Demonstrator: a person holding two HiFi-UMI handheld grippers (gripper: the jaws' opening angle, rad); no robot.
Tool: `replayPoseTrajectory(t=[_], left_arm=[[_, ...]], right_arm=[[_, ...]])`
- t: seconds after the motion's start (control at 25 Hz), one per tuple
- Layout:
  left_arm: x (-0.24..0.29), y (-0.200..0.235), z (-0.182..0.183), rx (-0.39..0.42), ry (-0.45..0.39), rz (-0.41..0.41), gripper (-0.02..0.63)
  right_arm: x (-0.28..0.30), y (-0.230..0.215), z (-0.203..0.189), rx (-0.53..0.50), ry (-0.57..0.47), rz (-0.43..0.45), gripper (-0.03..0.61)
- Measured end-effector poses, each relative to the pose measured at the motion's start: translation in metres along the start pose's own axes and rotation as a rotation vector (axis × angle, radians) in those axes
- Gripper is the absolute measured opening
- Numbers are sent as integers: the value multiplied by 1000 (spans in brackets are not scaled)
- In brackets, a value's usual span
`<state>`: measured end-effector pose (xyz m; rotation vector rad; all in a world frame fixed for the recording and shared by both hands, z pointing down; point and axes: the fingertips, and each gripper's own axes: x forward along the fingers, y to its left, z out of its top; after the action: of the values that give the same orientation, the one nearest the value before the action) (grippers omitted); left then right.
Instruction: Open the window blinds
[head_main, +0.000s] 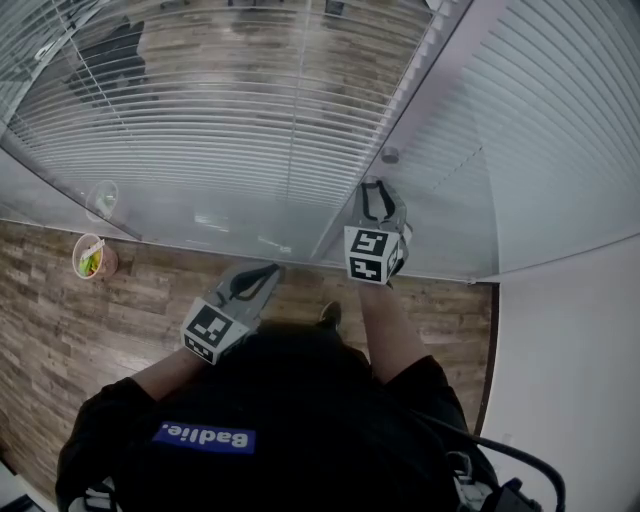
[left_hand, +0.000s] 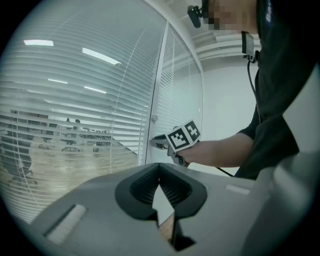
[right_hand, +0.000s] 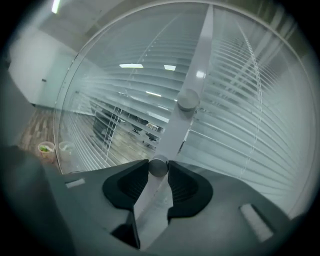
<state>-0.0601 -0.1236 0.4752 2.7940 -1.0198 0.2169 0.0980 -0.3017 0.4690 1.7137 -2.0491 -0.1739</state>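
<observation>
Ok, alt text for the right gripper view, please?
The right hand-held gripper is closed on a small round knob on the pale frame post between two panels of slatted blinds; a second knob sits higher up.

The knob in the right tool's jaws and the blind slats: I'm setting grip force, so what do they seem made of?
Knob: likely metal or metal-look plastic, satin grey; its flat round face shows a dull sheen. Slats: probably thin painted aluminium or plastic, matt white; they are narrow, even strips. The look settles neither for certain.
</observation>
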Motion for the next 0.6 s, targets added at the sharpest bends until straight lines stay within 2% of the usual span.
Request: replayPoseTrajectory(t=[0.12, 0.24, 0.32, 0.36, 0.4, 0.48, 0.6], left_arm=[[-1, 1, -1, -5, 1, 3, 0], [-1, 1, -2, -6, 2, 5, 0], [-1, 2, -3, -8, 3, 5, 0], [-1, 1, -3, -9, 4, 4, 0], [0, 1, -3, -8, 4, 3, 0], [1, 1, -3, -5, 6, 1, 0], [2, 0, -3, -4, 5, 2, 0]], right_arm=[[0, 2, 1, -137, 6, -25, 126], [0, 5, 0, -323, 11, -59, 127], [0, 6, 0, -382, 6, -66, 127], [0, 6, 0, -378, 2, -62, 127], [1, 5, 0, -349, -3, -53, 127], [1, 4, 1, -217, -22, -16, 131], [-2, 0, -1, 107, -54, 61, 159]])
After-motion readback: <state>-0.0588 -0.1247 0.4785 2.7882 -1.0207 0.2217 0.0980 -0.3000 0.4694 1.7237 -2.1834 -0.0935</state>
